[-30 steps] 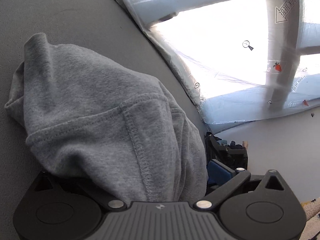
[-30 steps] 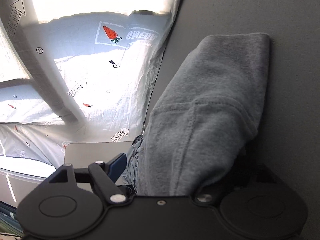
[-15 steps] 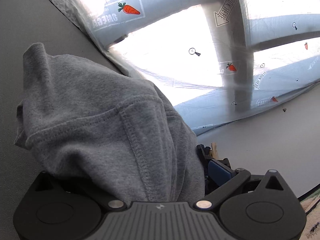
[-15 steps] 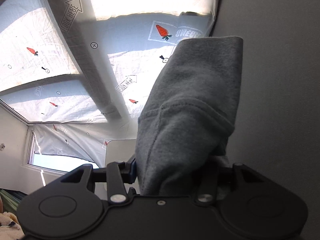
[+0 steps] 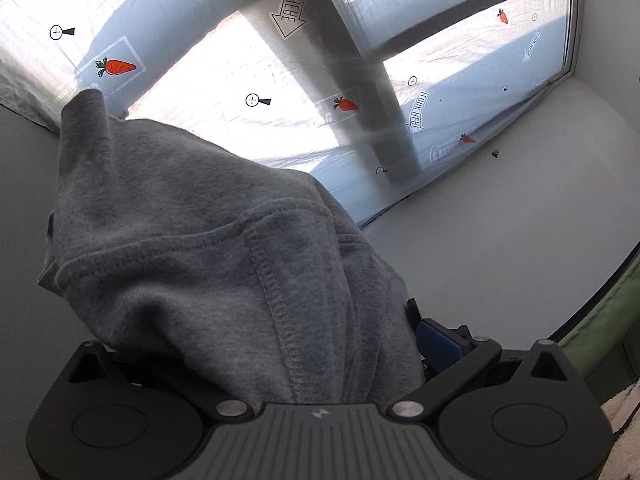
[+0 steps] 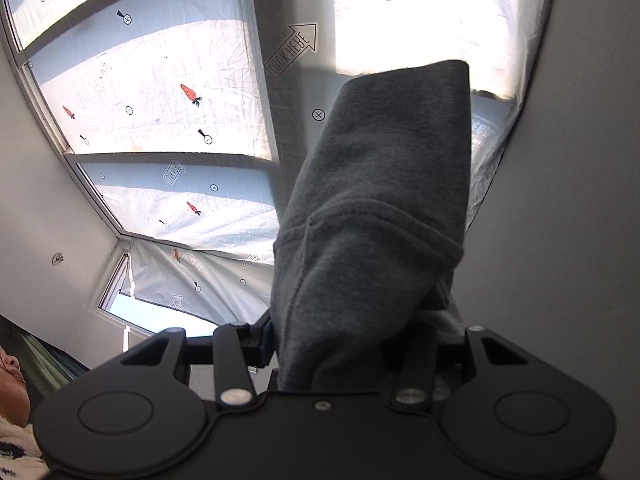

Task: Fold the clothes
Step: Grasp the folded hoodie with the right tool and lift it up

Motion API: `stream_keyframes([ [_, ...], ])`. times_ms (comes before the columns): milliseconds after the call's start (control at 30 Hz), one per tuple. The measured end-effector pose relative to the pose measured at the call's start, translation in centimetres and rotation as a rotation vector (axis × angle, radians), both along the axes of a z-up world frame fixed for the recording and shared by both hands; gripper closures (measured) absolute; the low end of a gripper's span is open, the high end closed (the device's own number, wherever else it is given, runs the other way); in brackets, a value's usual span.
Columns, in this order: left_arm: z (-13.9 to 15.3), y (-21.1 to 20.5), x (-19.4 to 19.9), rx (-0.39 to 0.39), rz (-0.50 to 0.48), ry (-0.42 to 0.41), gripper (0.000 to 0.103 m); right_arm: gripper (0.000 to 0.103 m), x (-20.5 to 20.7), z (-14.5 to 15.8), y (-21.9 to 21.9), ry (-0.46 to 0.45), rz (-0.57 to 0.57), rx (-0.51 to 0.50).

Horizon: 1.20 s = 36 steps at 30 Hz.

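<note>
Both grippers risen, jaws clamping grey garment (image 5: 224, 256) (image 6: 380, 248), fingertips hidden by cloth

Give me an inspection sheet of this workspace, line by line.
Surface: grey table, only edges visible.
Job's things: grey sweatshirt, bunched, draped over both grippers.
Clutter: nothing seen.
Grippers: left gripper and right gripper each shut on the sweatshirt; fingertips hidden by fabric.
Cables: nothing seen.
Surroundings: carrot-print curtain over a sunlit window; white wall; person's face at the edge.
</note>
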<state>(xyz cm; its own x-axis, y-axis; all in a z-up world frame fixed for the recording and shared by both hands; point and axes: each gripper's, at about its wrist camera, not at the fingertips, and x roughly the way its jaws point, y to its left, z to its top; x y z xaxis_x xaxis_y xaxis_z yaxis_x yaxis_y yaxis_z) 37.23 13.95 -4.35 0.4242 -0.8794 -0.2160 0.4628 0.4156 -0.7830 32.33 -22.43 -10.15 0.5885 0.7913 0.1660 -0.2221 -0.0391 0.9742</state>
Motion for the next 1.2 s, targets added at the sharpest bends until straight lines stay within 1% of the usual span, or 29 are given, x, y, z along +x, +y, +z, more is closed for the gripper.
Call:
stream_keyframes([
  [100, 0.5, -3.5, 0.1, 0.006, -0.086, -0.005, 0.001, 0.054, -2.8, 0.4, -2.9, -0.013, -0.086, -0.003],
  [200, 1.1, -8.9, 0.5, 0.011, -0.176, -0.017, 0.001, 0.054, -5.6, 0.3, -7.1, -0.020, -0.185, 0.015],
  [300, 1.5, -15.1, 0.6, 0.013, -0.258, -0.048, 0.001, 0.054, -8.4, 0.0, -12.6, -0.037, -0.276, 0.038],
  [400, 2.2, -22.1, 0.5, 0.029, -0.304, -0.097, 0.001, 0.054, -10.3, 0.0, -19.2, -0.058, -0.327, 0.050],
  [467, 2.5, -26.7, 0.3, 0.020, -0.310, -0.114, 0.001, 0.054, -10.9, 0.0, -23.5, -0.069, -0.342, 0.053],
  [600, 3.1, -35.4, 0.9, -0.033, -0.333, -0.121, 0.001, 0.054, -11.9, 0.8, -32.6, -0.112, -0.389, 0.041],
  [700, 4.3, -41.1, 2.3, -0.041, -0.360, -0.134, 0.001, 0.054, -12.3, 1.3, -38.1, -0.140, -0.434, 0.048],
  [800, 5.8, -46.2, 4.3, -0.028, -0.389, -0.162, 0.001, 0.054, -12.0, 1.6, -42.4, -0.164, -0.479, 0.080],
  [933, 7.6, -52.0, 7.4, -0.006, -0.430, -0.205, 0.001, 0.054, -10.7, 1.1, -46.8, -0.207, -0.531, 0.127],
  [1033, 8.6, -56.0, 10.1, 0.009, -0.479, -0.227, 0.001, 0.054, -9.2, 0.3, -49.6, -0.234, -0.569, 0.179],
  [1133, 9.8, -60.1, 12.9, 0.047, -0.535, -0.257, 0.001, 0.054, -7.7, -0.8, -52.6, -0.259, -0.614, 0.241],
  [1200, 10.7, -62.9, 14.6, 0.080, -0.574, -0.293, 0.001, 0.054, -6.5, -1.5, -54.1, -0.274, -0.650, 0.287],
])
